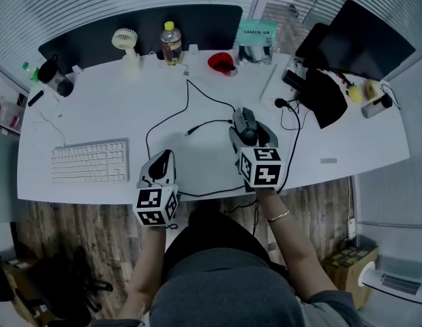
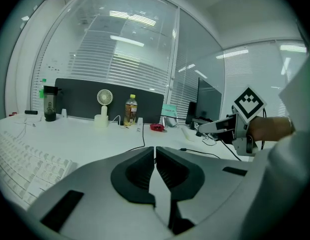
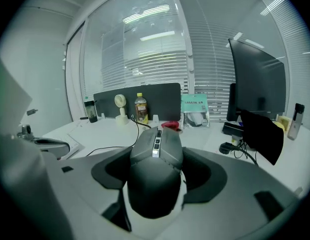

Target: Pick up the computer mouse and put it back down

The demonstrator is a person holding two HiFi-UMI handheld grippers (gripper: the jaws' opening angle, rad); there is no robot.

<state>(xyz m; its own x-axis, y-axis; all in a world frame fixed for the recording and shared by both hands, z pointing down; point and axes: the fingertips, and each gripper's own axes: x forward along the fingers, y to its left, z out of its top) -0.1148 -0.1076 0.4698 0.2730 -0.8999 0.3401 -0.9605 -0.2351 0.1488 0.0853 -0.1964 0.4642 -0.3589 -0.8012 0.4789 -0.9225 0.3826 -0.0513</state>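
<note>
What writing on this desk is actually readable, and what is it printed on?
"SAMZ..." on the teal package; the remaining letters are blurred.
Label on the bottle: too blurred to read.
Keys of the keyboard: too small.
On the computer mouse: nothing legible.

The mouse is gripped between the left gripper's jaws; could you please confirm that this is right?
Not quite: the mouse is gripped between the right gripper's jaws, as the right gripper view shows. The left gripper is shut on nothing.
</note>
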